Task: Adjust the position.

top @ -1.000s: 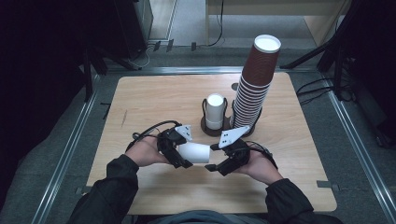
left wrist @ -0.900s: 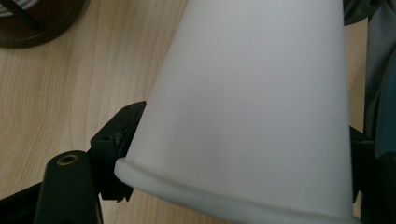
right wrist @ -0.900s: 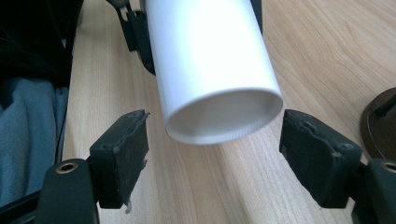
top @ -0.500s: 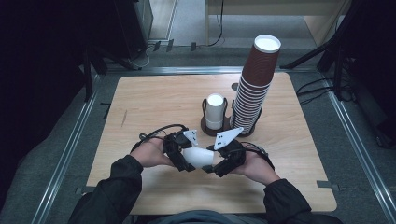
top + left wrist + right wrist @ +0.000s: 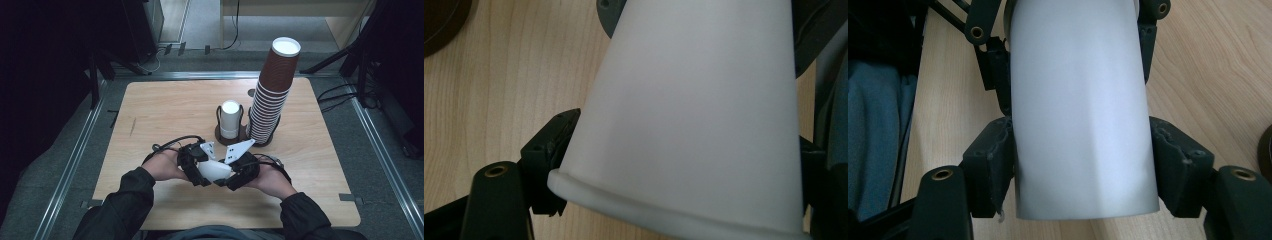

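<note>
Both grippers' jaws clamp one white cup [image 5: 215, 170] low over the worktop's [image 5: 165, 110] near edge: left gripper [image 5: 192, 165] near its rim, right gripper [image 5: 239, 172], just closing, now gripping its body after nearing.

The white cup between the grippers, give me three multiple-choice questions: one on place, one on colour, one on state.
1. Where is the white cup?
A. On top of the tall stack
B. Between the left gripper and right gripper, near the table's front edge
C. On the floor

2. What colour is the tall stack of cups outside?
A. Brown
B. Green
C. Blue

3. How does the white cup lie?
A. Upright on the table
B. Crushed flat
C. On its side, jaws on both ends

B, high view shows it between both; A, brown sides; C, both gripper views show jaws flanking it.
</note>
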The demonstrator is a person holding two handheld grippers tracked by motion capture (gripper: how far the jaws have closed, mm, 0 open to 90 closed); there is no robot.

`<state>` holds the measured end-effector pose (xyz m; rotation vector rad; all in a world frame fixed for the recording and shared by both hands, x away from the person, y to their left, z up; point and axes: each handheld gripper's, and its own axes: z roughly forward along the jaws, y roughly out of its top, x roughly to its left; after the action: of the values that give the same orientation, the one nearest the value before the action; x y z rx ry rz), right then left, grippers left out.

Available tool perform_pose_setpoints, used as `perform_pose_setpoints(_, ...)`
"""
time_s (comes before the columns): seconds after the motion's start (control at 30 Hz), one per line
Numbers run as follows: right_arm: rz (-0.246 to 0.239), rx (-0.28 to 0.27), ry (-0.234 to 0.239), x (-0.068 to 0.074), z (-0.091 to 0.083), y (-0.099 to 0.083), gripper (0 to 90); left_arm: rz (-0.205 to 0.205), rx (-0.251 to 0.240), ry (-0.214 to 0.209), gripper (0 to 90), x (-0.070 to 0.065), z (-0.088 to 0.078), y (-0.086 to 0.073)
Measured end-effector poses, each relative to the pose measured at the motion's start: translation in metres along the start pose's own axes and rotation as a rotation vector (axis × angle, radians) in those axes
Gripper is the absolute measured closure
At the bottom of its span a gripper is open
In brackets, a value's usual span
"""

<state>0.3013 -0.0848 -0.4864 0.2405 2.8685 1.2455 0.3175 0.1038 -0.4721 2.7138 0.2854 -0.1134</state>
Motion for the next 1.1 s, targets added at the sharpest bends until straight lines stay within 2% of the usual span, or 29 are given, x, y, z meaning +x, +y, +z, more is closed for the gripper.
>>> perform_pose_setpoints(0.13,-0.008,0.002,0.002,0.001,-0.001,0.001,33.6,-0.011,-0.005,0.008,21.2,-0.001,-0.001,0.000)
perform_pose_setpoints(0.23,-0.001,-0.002,0.011,0.000,-0.003,0.001,33.5,-0.017,-0.008,-0.004,20.0,-0.001,-0.002,0.001)
perform_pose_setpoints(0.3,-0.023,0.000,-0.002,0.000,-0.003,0.000,33.4,-0.024,-0.017,-0.006,14.4,0.000,-0.003,-0.001)
perform_pose_setpoints(0.4,-0.016,0.000,-0.004,-0.001,-0.005,-0.002,33.3,-0.026,-0.050,-0.011,7.0,0.001,-0.007,-0.004)
perform_pose_setpoints(0.47,-0.003,-0.005,-0.001,-0.002,-0.008,-0.003,33.3,-0.034,-0.064,0.001,3.3,0.001,-0.010,-0.006)
perform_pose_setpoints(0.53,-0.012,-0.019,-0.007,-0.004,-0.009,-0.003,33.3,-0.035,-0.073,0.006,3.3,0.002,-0.013,-0.009)
perform_pose_setpoints(0.7,0.009,-0.031,-0.008,-0.005,-0.014,-0.005,33.2,-0.053,-0.111,0.020,3.4,0.004,-0.021,-0.016)
perform_pose_setpoints(1.0,0.018,-0.062,-0.010,-0.007,-0.021,-0.007,33.0,-0.090,-0.201,0.035,3.4,0.007,-0.033,-0.026)
perform_pose_setpoints(1.1,0.014,-0.082,-0.013,-0.008,-0.023,-0.008,32.9,-0.098,-0.240,0.014,3.3,0.007,-0.036,-0.027)
